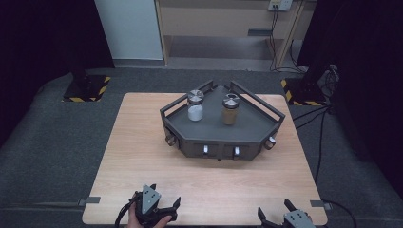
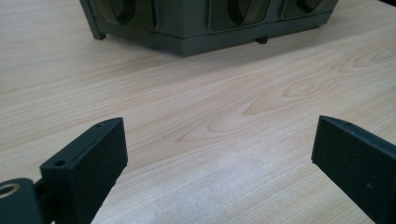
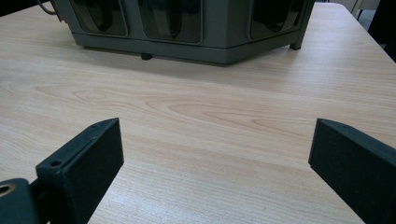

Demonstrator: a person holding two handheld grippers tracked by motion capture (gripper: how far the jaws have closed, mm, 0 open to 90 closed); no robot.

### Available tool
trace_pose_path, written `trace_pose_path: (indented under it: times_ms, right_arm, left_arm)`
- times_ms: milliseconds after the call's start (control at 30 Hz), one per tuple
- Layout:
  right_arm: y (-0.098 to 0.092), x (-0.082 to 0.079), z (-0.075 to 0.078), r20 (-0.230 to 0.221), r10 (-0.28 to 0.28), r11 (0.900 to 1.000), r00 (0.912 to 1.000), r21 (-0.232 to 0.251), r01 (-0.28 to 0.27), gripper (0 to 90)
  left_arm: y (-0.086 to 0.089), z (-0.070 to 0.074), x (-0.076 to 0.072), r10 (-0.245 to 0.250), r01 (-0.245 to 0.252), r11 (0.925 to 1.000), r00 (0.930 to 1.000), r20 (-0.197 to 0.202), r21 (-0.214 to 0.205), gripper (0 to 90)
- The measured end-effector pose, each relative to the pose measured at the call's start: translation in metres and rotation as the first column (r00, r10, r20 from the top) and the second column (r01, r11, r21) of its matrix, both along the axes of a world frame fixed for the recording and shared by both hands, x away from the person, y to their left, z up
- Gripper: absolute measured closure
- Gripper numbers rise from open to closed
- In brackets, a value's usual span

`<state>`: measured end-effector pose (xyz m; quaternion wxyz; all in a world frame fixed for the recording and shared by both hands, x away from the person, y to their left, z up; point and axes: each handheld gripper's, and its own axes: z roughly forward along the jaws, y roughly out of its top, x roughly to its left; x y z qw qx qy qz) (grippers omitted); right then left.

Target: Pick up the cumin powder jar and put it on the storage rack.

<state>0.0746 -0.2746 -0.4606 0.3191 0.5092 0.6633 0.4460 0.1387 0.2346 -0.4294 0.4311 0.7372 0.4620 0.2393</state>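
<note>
A dark grey angular rack (image 1: 218, 137) stands on the far half of the wooden table (image 1: 142, 161). On its top tray are two lidded jars: one with white contents (image 1: 195, 106) on the left and one with brown contents (image 1: 230, 109) on the right. More jars lie in slots along its front face. My left gripper (image 1: 161, 203) rests at the near left edge, held by a hand, jaws wide open and empty. My right gripper (image 1: 277, 213) sits at the near right edge, also open. The rack's front (image 2: 210, 23) (image 3: 187, 28) faces both gripper views across bare wood.
Grey carpet surrounds the table. A wooden shelf unit (image 1: 228, 28) stands at the back, with cables (image 1: 309, 114) running along the floor at the right. A yellow-and-black striped stand base (image 1: 88, 88) sits at the far left, another (image 1: 302, 92) at the far right.
</note>
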Motion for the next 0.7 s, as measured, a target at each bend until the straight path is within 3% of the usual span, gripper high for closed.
trace_pose_path:
  times_ms: [300, 700]
  right_arm:
    - [-0.0002, 0.0005, 0.0, 0.001, 0.003, 0.9999, 1.0, -0.012, -0.003, 3.2]
    - [0.0001, 0.001, -0.0004, 0.003, 0.009, 0.9998, 1.0, -0.016, -0.009, 3.1]
  left_arm:
    - [0.0005, -0.0006, 0.0022, 0.014, -0.014, 0.9999, 0.9998, -0.014, 0.006, 2.4]
    - [0.0, -0.001, 0.0007, 0.002, -0.002, 1.0, 1.0, -0.001, -0.003, 2.4]
